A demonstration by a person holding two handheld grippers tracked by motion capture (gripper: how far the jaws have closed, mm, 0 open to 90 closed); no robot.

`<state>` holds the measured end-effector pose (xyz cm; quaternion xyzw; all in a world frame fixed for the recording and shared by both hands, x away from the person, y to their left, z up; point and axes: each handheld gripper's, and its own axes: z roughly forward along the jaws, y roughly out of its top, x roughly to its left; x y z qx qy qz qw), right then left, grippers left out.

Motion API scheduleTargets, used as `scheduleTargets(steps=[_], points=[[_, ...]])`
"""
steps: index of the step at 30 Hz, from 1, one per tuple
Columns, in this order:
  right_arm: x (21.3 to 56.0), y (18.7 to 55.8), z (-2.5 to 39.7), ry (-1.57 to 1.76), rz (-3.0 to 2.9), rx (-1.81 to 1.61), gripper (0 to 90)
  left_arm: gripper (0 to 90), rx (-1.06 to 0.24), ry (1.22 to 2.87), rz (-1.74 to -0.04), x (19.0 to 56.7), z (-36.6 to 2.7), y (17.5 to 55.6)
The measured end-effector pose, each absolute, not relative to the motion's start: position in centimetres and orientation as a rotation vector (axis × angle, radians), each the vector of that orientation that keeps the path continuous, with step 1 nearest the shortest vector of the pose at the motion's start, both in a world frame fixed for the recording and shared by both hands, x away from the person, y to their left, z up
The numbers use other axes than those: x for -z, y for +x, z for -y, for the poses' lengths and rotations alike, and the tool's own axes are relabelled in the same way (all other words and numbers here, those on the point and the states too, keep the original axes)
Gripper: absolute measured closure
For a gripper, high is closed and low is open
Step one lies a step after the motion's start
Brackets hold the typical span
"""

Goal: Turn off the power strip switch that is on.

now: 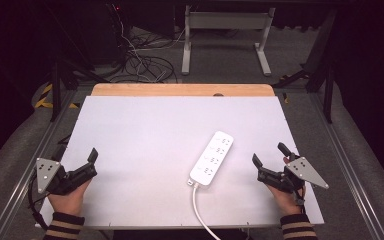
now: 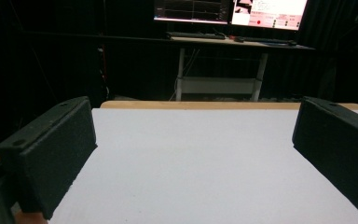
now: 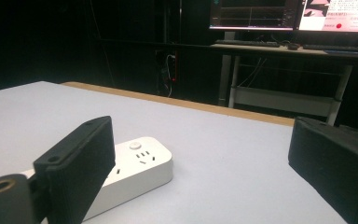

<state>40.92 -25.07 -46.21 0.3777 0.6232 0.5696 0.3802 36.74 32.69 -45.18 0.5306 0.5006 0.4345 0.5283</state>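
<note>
- Left gripper (image 1: 87,165): held at the near left corner of the desk (image 1: 145,130). Jaws stand wide apart and hold nothing; the left gripper view shows bare white surface between them.
- Right gripper (image 1: 270,160): held at the near right side of the desk, just beside the power strip. Jaws stand wide apart and hold nothing (in the right gripper view the strip lies behind the left-hand jaw, not between the two).
- Power strip (image 1: 212,157): white, lies flat on the desk right of centre, set at a slant, with its socket face up. Its cable (image 1: 200,212) leaves the near end and runs off the near edge of the desk.
- Progress: judged as the start of the work. No gripper touches the strip, and no plug is seen in any socket. The approach, the grasp and all handling of the strip are left to do.
- Beyond the desk: a second table (image 1: 227,30) and loose cables on the floor.
</note>
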Motion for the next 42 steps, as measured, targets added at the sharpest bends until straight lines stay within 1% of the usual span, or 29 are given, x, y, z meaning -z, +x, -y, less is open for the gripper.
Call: scheduleTargets(steps=[16, 19, 22, 23, 24, 25, 27, 28, 36, 38, 39, 42], points=[[46.0, 40.9, 25.2, 0.994, -1.601, -1.479, 12.2, 0.2, -1.037, 1.273, -1.195, 45.2, -32.6, 36.8], [45.8, 40.9, 25.3, 1.033, -1.593, -1.483, 16.2, 0.3, -1.034, 1.274, -1.197, 45.2, -32.6, 36.8], [45.5, 41.1, 25.5, 1.058, -1.64, -1.507, 27.2, 0.3, -1.033, 1.274, -1.197, 45.2, -32.6, 36.8], [45.4, 41.1, 25.5, 1.058, -1.654, -1.509, 35.4, 0.3, -1.033, 1.274, -1.197, 45.2, -32.6, 36.8], [45.3, 41.1, 25.5, 1.055, -1.661, -1.505, 47.5, 0.3, -1.034, 1.274, -1.198, 45.2, -32.6, 36.8], [45.3, 41.1, 25.4, 1.045, -1.67, -1.505, 62.4, 0.3, -1.034, 1.276, -1.198, 45.2, -32.6, 36.9], [45.0, 41.1, 25.3, 1.017, -1.686, -1.515, 83.1, 0.4, -1.031, 1.278, -1.2, 45.2, -32.6, 36.9], [44.7, 41.1, 25.2, 1.01, -1.691, -1.522, 90.0, 0.4, -1.031, 1.278, -1.2, 45.2, -32.6, 36.9], [42.6, 41.6, 23.2, 0.968, -1.744, -1.513, 90.0, 0.5, -1.037, 1.285, -1.203, 45.3, -32.6, 37.0], [42.0, 41.9, 22.0, 0.95, -1.772, -1.533, 90.0, 0.5, -1.039, 1.286, -1.205, 45.3, -32.6, 37.1], [41.5, 42.4, 20.6, 0.943, -1.808, -1.551, 90.0, 0.6, -1.034, 1.286, -1.208, 45.3, -32.6, 37.1], [41.4, 43.2, 18.2, 0.922, -1.873, -1.563, 90.0, 0.6, -1.035, 1.288, -1.206, 45.3, -32.6, 37.1]])
